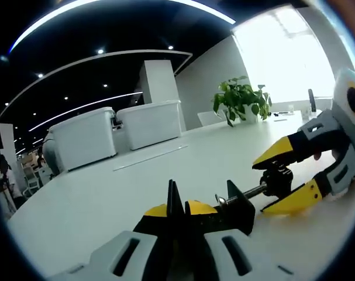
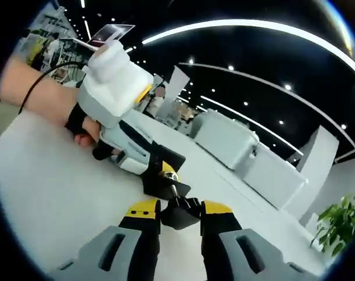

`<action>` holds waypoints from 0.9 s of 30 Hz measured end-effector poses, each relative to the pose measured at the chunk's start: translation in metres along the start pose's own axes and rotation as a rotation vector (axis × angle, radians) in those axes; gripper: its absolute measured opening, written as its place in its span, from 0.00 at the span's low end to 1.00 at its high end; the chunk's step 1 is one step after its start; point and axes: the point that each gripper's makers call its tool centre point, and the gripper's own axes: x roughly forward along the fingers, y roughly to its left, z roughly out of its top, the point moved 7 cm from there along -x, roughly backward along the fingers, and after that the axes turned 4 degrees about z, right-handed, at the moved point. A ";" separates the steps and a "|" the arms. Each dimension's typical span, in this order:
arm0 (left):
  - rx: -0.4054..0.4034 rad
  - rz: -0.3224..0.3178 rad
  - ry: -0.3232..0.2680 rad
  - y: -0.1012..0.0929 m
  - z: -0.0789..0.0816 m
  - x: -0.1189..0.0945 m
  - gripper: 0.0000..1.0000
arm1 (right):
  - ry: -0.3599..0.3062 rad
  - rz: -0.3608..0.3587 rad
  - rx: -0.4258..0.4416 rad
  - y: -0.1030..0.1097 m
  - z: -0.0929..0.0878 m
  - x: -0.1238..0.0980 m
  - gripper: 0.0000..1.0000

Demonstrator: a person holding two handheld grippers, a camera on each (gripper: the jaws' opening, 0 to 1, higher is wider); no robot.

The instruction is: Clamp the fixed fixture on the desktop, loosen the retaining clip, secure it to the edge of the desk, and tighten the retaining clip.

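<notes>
A black clamp fixture (image 1: 237, 209) stands on the white desk (image 1: 107, 199). Its threaded rod runs right to a black knob (image 1: 276, 179). In the left gripper view my left gripper (image 1: 178, 208) is shut on the fixture's thin upright plate, yellow tips on both sides. My right gripper (image 1: 265, 187) comes in from the right, its yellow jaws above and below the knob. In the right gripper view my right gripper (image 2: 180, 209) is shut on the knob (image 2: 181, 214). The fixture (image 2: 165, 186) lies just beyond it, held by the left gripper (image 2: 162, 172), which a hand (image 2: 78, 126) grips.
Two large white bins (image 1: 116, 132) stand at the far side of the desk, with a potted plant (image 1: 241, 100) near a bright window. A white pillar (image 1: 159, 82) rises behind the bins. A person (image 1: 4, 181) stands at the far left.
</notes>
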 end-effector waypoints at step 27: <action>0.003 -0.004 -0.003 -0.001 0.000 0.000 0.07 | -0.106 0.179 1.041 -0.032 -0.017 -0.004 0.26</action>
